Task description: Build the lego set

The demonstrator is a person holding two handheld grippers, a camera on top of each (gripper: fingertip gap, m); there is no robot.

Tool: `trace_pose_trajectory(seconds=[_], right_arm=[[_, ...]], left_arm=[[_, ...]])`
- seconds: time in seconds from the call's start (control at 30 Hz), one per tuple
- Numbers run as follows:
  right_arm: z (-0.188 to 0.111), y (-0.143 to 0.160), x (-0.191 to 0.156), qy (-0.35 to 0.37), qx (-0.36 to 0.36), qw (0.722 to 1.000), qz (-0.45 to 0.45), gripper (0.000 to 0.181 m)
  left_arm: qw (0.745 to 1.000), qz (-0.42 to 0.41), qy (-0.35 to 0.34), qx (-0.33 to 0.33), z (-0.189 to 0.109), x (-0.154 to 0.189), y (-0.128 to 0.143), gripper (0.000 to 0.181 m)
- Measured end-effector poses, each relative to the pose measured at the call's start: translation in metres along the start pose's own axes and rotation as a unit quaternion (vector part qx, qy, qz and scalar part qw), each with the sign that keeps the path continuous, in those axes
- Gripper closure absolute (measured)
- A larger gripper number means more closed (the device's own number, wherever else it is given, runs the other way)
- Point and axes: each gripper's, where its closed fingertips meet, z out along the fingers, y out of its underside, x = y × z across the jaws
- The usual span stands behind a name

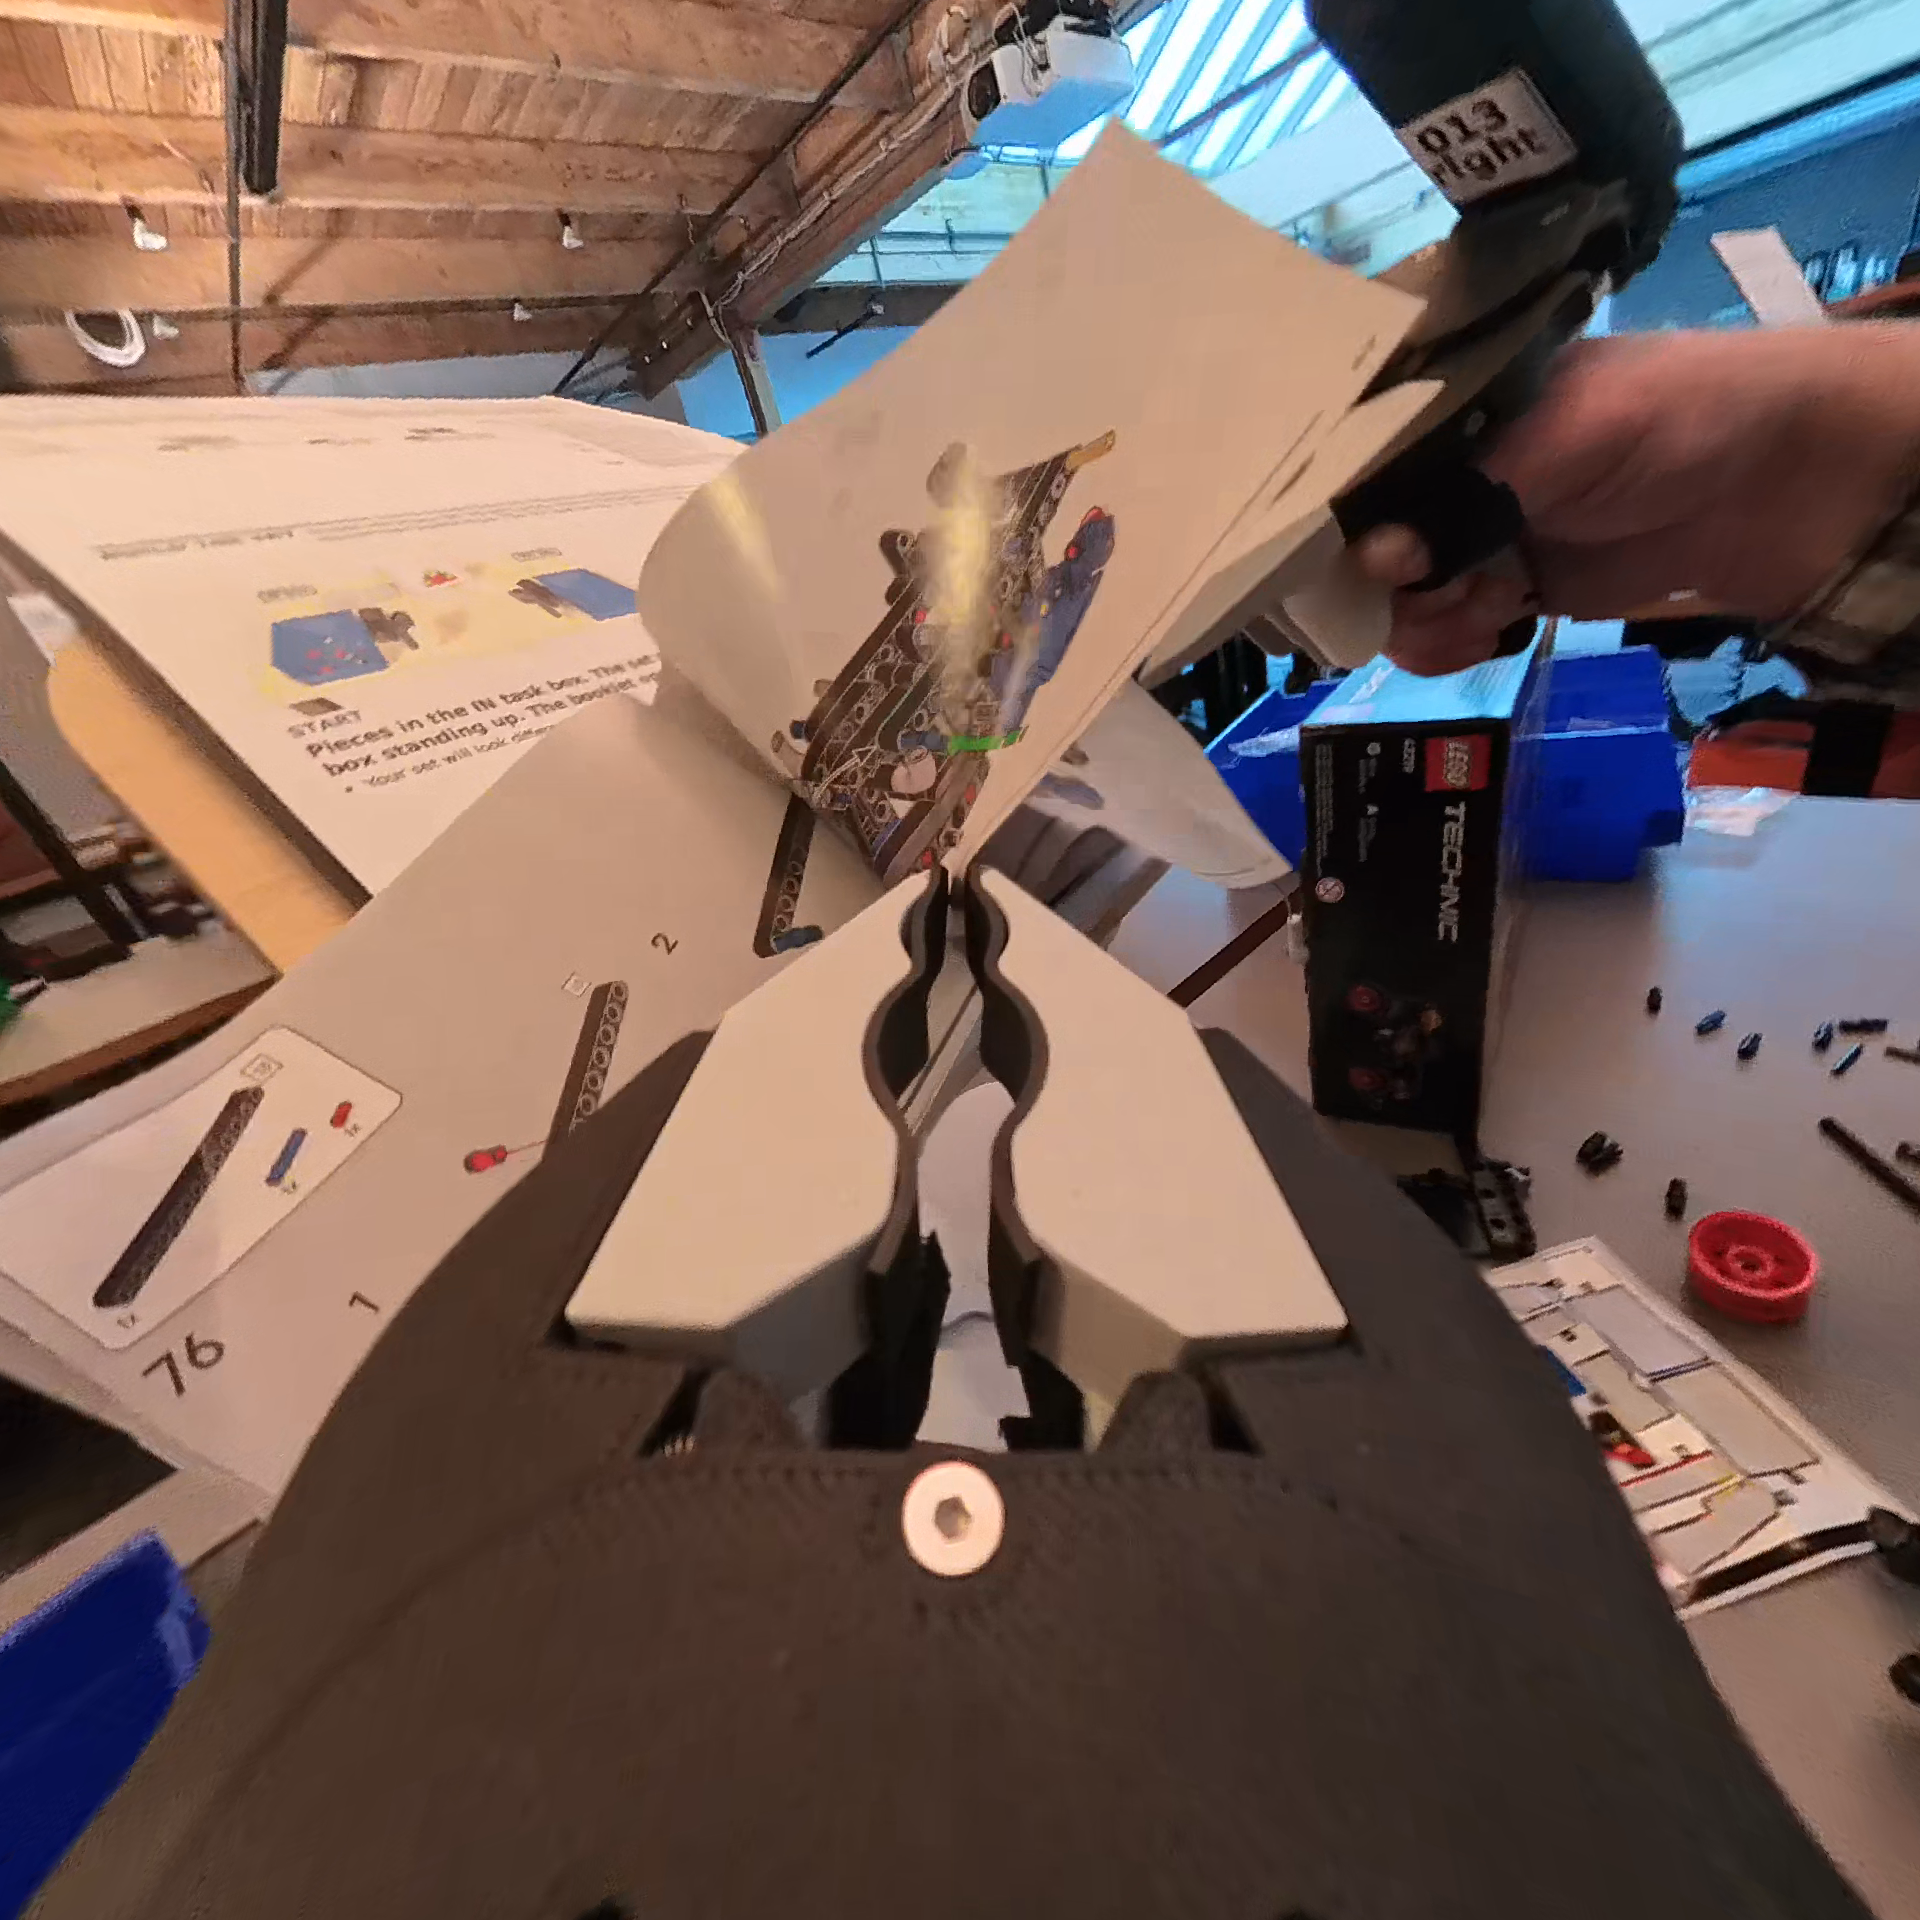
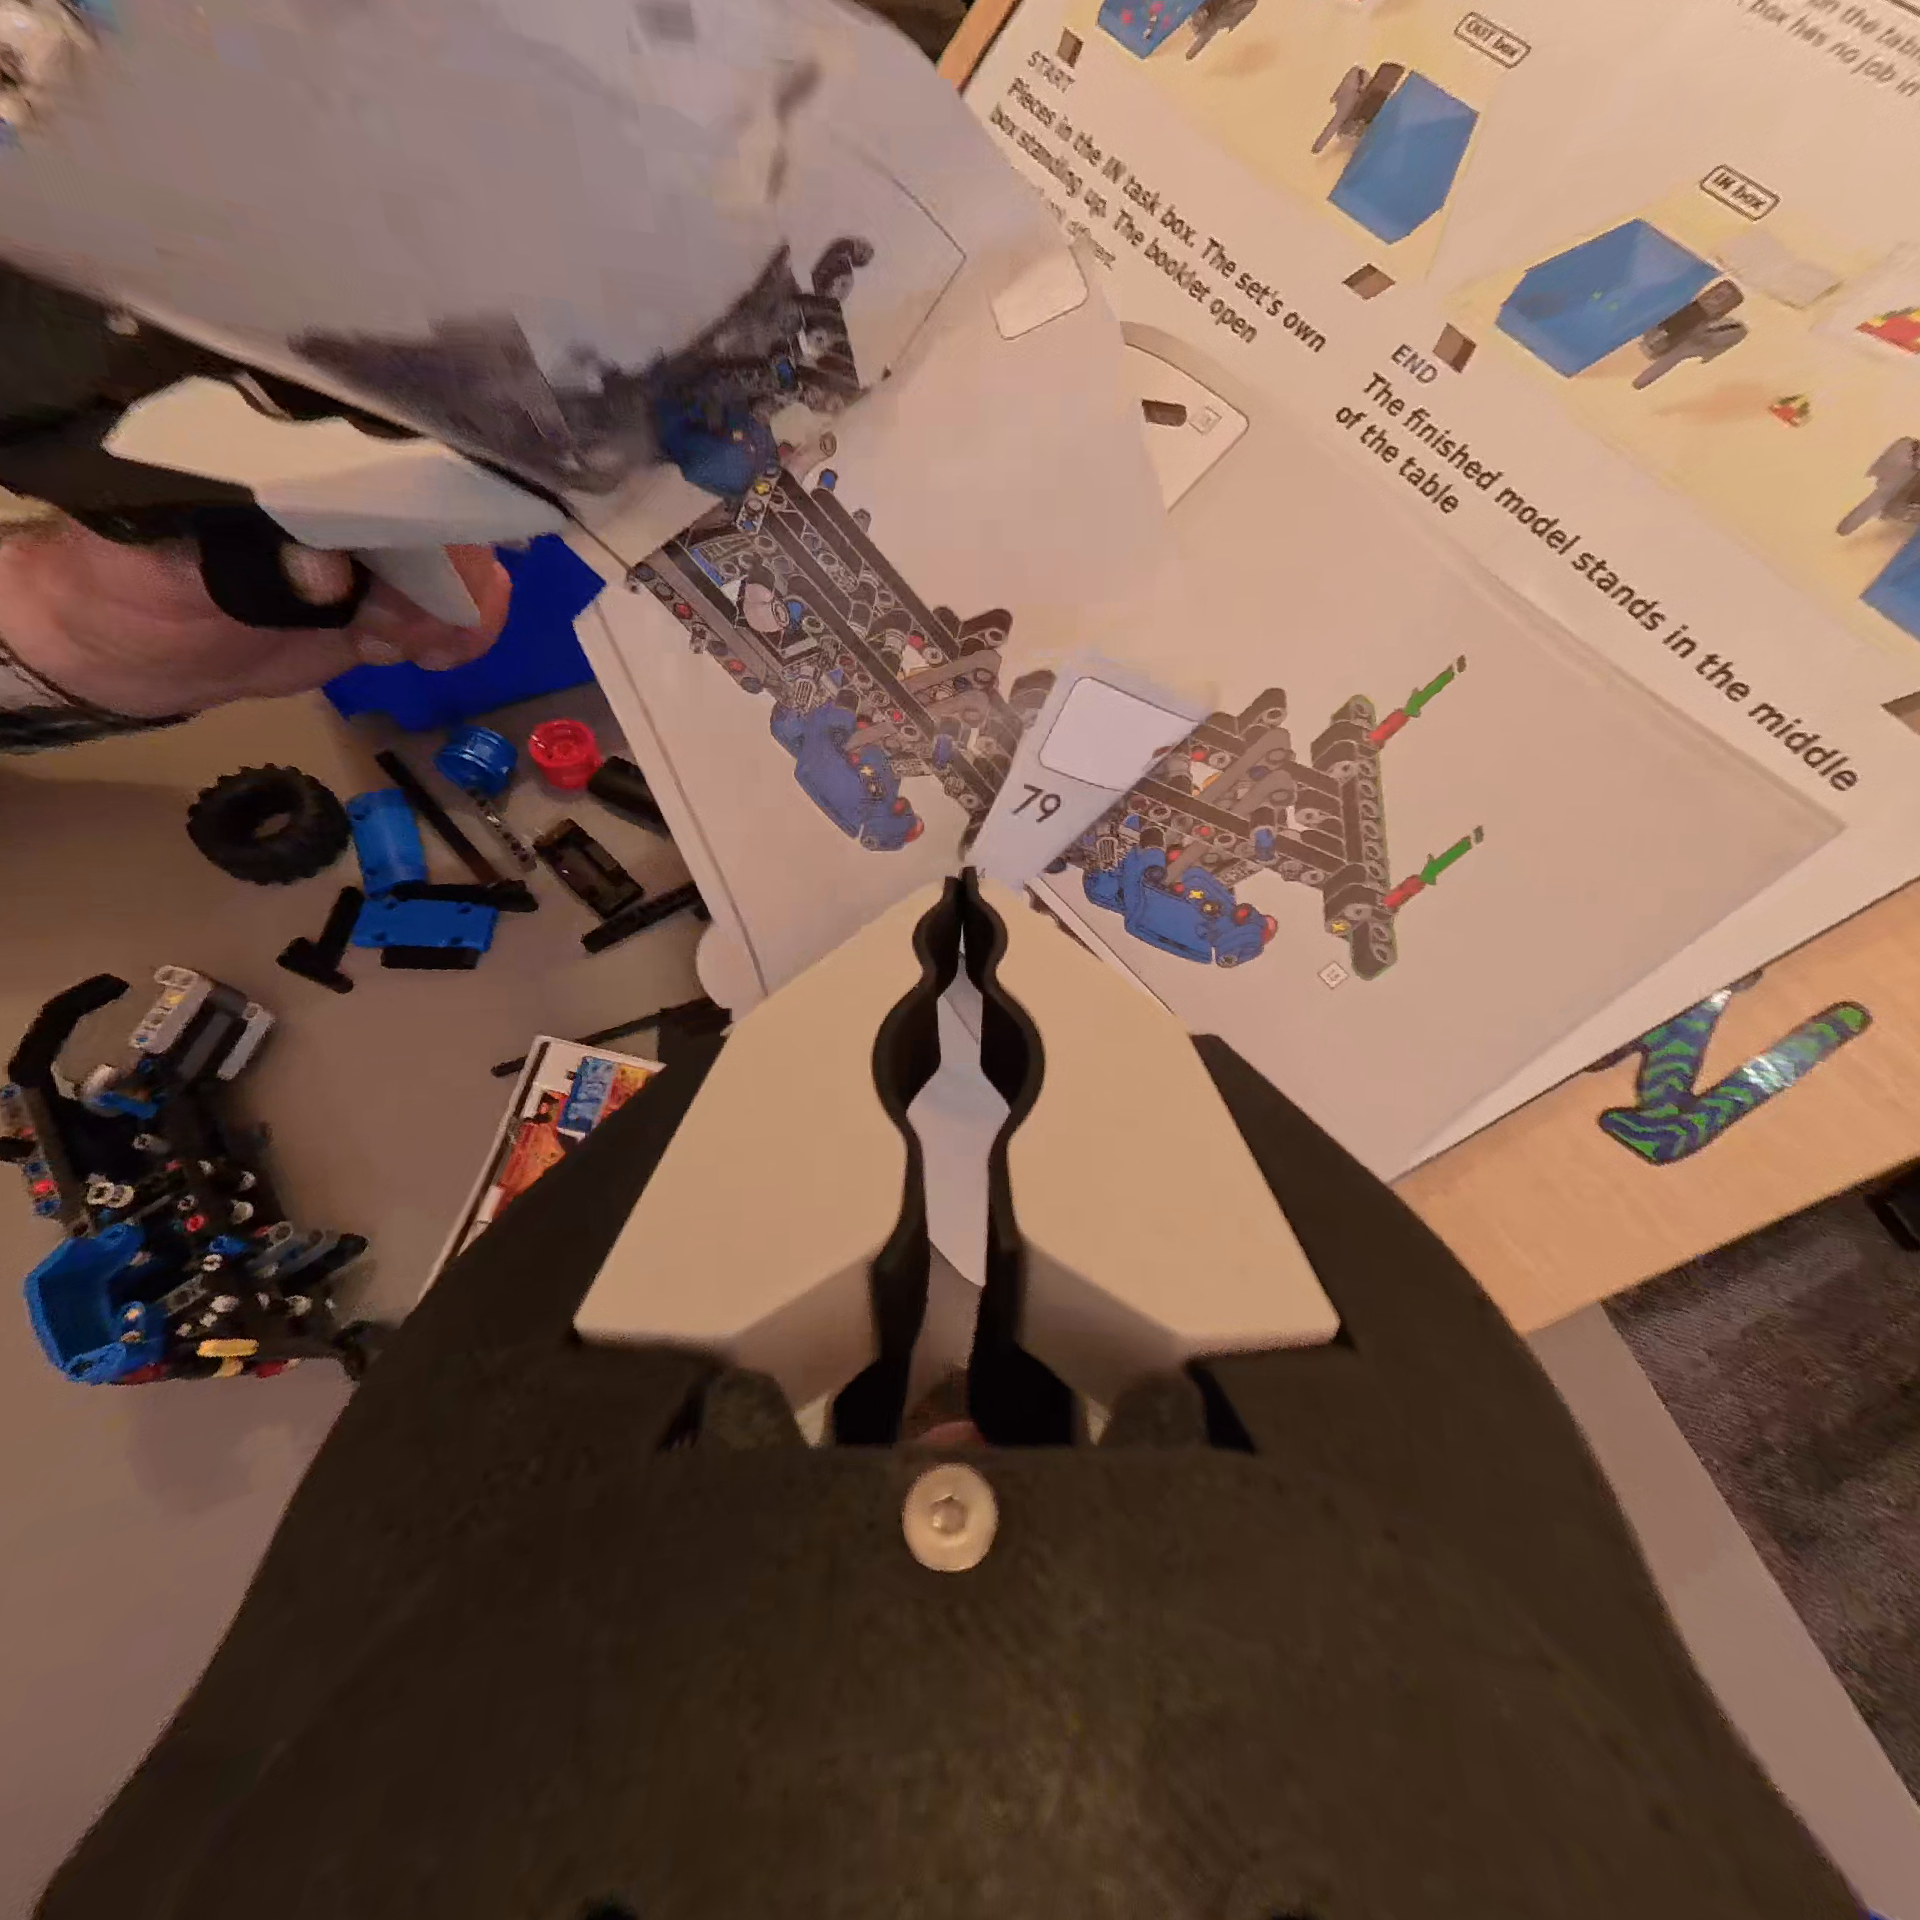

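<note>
The open instruction booklet point(image 1: 499, 987) lies tilted in front of me. One page point(image 1: 1039, 416) is lifted and curls up over it. My left gripper point(image 1: 953, 883) is shut on the lower edge of the booklet's pages, and paper shows between its pads. My right gripper point(image 2: 963, 883) is shut on the numbered corner of a page point(image 2: 1091, 769). In the left wrist view the right gripper point(image 1: 1392, 416) holds the lifted page's far edge at the upper right. In the right wrist view the left gripper point(image 2: 416, 520) shows at the upper left under a blurred page.
A black set box point(image 1: 1403, 914) stands on the grey table before blue bins point(image 1: 1590, 758). A red wheel hub point(image 1: 1752, 1265), a sticker sheet point(image 1: 1683, 1403) and loose pins lie to the right. A partly built model point(image 2: 156, 1226), a tyre point(image 2: 268, 823) and blue parts lie left. A large printed poster point(image 2: 1558, 312) lies behind. Tip to tip, the grippers are about 12 cm apart.
</note>
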Motion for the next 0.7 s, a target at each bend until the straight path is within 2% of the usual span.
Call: trace_pose_trajectory(seconds=[0.13,0.3,0.43,0.53,0.6,0.67,0.7], right_arm=[[-0.002,0.002,0.007,0.036,-0.019,0.999,-0.021,0.181],[-0.016,-0.009,0.027,0.124,-0.017,0.991,-0.046,0.181],[-0.026,-0.016,0.035,0.183,-0.033,0.979,-0.081,0.163],[-0.025,-0.029,0.027,0.178,-0.018,0.978,-0.104,0.152],[-0.018,-0.036,0.022,0.167,-0.011,0.979,-0.114,0.148],[-0.013,-0.038,0.026,0.181,-0.030,0.975,-0.127,0.143],[-0.012,-0.042,0.029,0.196,-0.036,0.970,-0.140,0.142]], left_arm=[[0.998,-0.054,-0.010,0.004,-0.006,-0.007,0.002,0.179],[0.991,-0.129,-0.027,-0.008,-0.020,-0.018,0.011,0.168],[0.977,-0.208,-0.052,-0.013,-0.041,-0.038,0.017,0.150],[0.971,-0.224,-0.087,-0.002,-0.064,-0.060,0.014,0.134],[0.964,-0.243,-0.102,-0.021,-0.072,-0.073,0.022,0.128],[0.954,-0.270,-0.107,-0.071,-0.071,-0.084,0.039,0.109],[0.949,-0.280,-0.107,-0.095,-0.070,-0.088,0.047,0.107]])
